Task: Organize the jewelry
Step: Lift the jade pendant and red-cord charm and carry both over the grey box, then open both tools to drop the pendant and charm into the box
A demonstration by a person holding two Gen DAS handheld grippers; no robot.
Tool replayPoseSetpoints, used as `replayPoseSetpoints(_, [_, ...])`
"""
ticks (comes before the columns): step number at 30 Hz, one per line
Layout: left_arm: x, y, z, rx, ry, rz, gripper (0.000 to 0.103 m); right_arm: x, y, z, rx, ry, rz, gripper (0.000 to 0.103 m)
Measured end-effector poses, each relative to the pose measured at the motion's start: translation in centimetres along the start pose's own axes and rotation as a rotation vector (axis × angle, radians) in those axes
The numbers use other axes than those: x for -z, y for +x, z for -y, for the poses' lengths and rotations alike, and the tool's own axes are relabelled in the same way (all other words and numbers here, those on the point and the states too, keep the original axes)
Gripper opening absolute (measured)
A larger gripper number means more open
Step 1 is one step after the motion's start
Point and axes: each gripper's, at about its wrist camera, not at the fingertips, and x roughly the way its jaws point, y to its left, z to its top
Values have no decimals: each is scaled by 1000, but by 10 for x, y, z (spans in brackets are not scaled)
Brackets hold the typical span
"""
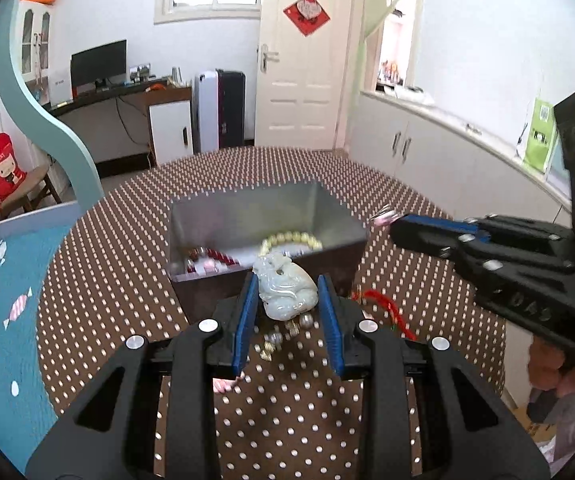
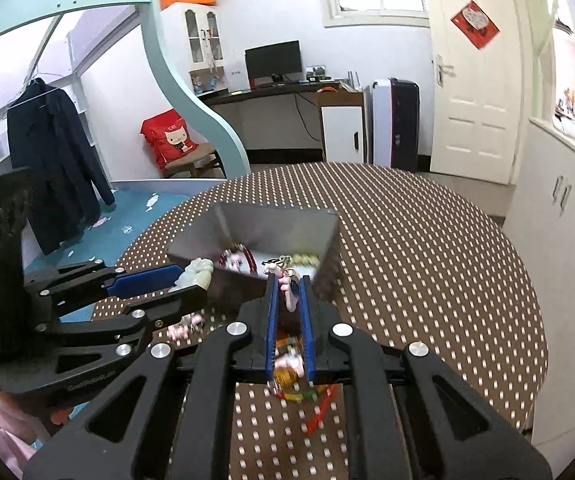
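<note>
Left gripper (image 1: 287, 300): jaws clamped on pale jade pendant (image 1: 285, 288), smooth, carved, lumpy; beads and red cord dangling below. It hangs at the near rim of the grey tin box (image 1: 339, 208), straight ahead on the dotted table (image 1: 427, 240).

Right gripper (image 2: 287, 304): jaws pinching a pink charm trinket (image 2: 285, 280), likewise at the rim.

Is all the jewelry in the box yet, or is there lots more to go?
Partly done. Already in the metal box: a yellow bead bracelet and red beads. In hand: the left gripper holds a pale jade pendant at the box's near edge, and the right gripper holds a small pink charm. Left: a red cord on the table.
</note>
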Motion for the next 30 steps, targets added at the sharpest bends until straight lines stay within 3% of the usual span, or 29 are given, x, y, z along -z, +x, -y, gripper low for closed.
replayPoseSetpoints(7, [-20, -6, -15, 1, -34, 37, 30, -12, 26, -6, -7, -15, -25, 10])
replayPoseSetpoints(17, [-32, 22, -27, -12, -53, -3, 30, -17, 43, -5, -12, -12, -46, 11])
replayPoseSetpoints(30, [-31, 46, -34, -19, -81, -51, 30, -11, 40, 2, 11, 14, -68, 22])
